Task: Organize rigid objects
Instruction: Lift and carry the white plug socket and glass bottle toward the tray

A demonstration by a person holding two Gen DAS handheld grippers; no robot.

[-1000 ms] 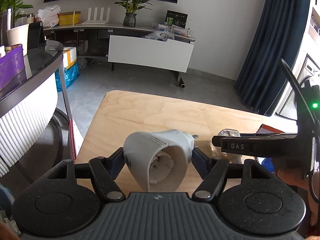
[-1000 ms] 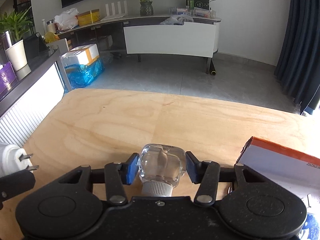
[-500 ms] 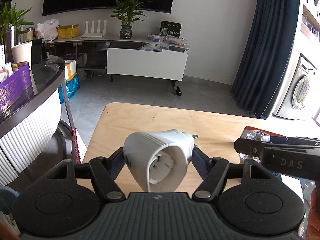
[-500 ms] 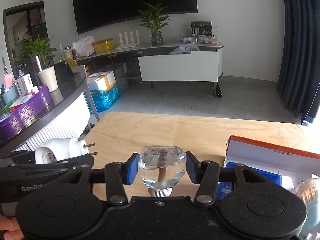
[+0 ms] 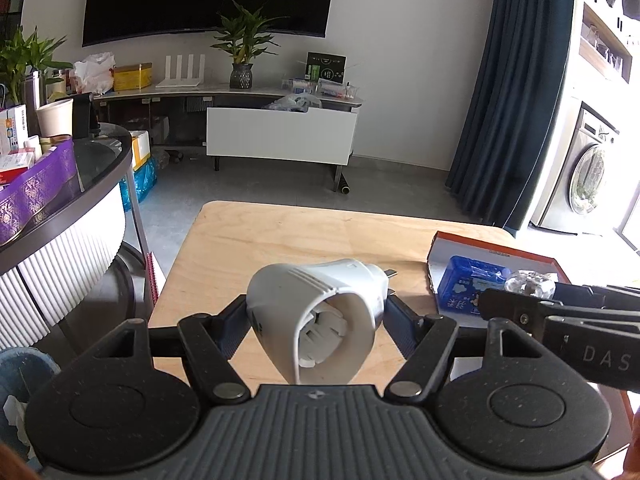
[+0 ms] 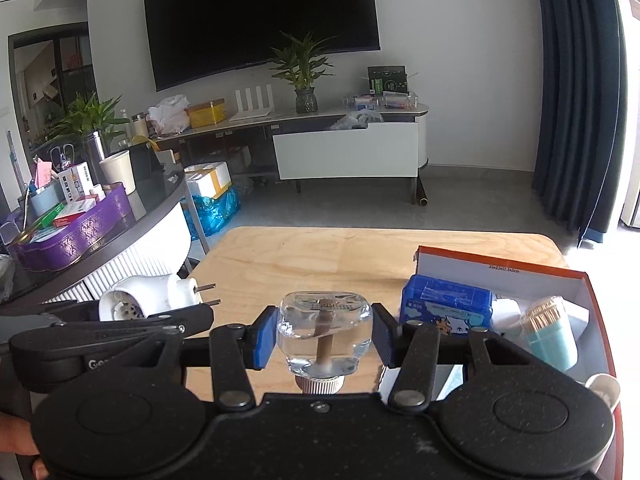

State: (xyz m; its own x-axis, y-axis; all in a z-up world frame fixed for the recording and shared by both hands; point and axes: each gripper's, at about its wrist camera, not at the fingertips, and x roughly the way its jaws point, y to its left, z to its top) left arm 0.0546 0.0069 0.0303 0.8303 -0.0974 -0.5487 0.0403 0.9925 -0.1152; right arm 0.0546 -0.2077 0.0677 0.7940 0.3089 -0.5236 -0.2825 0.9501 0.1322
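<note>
White plug-in device (image 5: 320,316): clamped crosswise in your left gripper (image 5: 316,320), prongs pointing away, held above the wooden table (image 5: 280,236); its underside is hidden by the gripper body.

Clear glass bottle (image 6: 324,336): pinched between the blue pads (image 6: 264,340) of your right gripper (image 6: 324,338), cap end toward the camera and partly cut off, a brown stem inside.

Orange-edged box (image 6: 500,260): on the table at right. Contents: blue packet (image 6: 448,300); teal toothpick holder (image 6: 552,332); a white item behind, too covered to identify.
</note>
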